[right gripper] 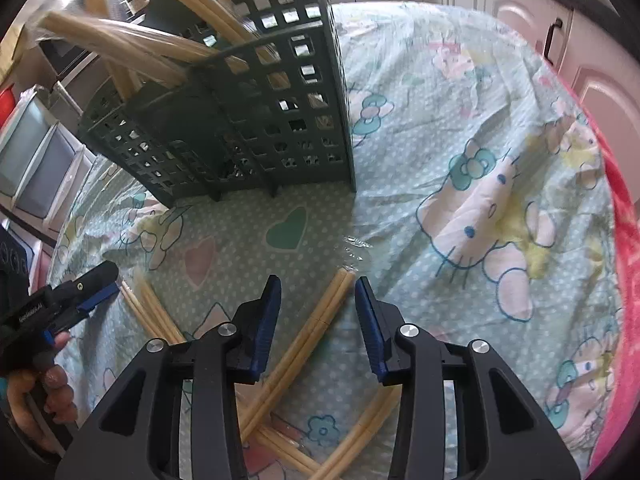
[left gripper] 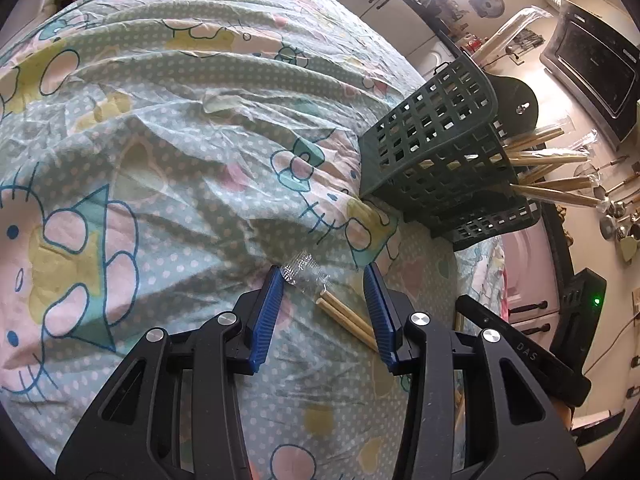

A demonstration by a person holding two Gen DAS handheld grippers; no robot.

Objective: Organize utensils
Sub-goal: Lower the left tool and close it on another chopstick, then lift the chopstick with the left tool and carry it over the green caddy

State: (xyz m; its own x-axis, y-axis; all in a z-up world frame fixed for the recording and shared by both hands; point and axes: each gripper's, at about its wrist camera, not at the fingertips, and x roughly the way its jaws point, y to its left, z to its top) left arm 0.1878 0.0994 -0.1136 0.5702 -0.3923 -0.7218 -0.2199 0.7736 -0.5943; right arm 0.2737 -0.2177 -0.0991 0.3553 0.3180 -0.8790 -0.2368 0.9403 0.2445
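A dark green slotted utensil basket (left gripper: 436, 148) (right gripper: 256, 120) stands on the cartoon-print cloth (left gripper: 160, 140), with several wrapped bamboo chopstick pairs (left gripper: 552, 160) (right gripper: 132, 40) sticking out of it. My left gripper (left gripper: 322, 276) is open over one wrapped chopstick pair (left gripper: 344, 316), which lies on the cloth and runs under the right-hand finger. My right gripper (right gripper: 317, 284) is open too. Another chopstick pair (right gripper: 316, 332) lies flat between its blue pads, untouched. The right wrist view also shows the left gripper (right gripper: 96, 284) in a hand, beside a further pair (right gripper: 156, 312).
More chopstick pairs (right gripper: 360, 432) lie crossed on the cloth near the lower edge. A pink blanket (right gripper: 624, 240) borders the cloth on the right. White cabinet doors (right gripper: 520, 16) stand beyond. A countertop oven (left gripper: 592, 68) and hanging kitchen tools (left gripper: 616, 208) sit behind the basket.
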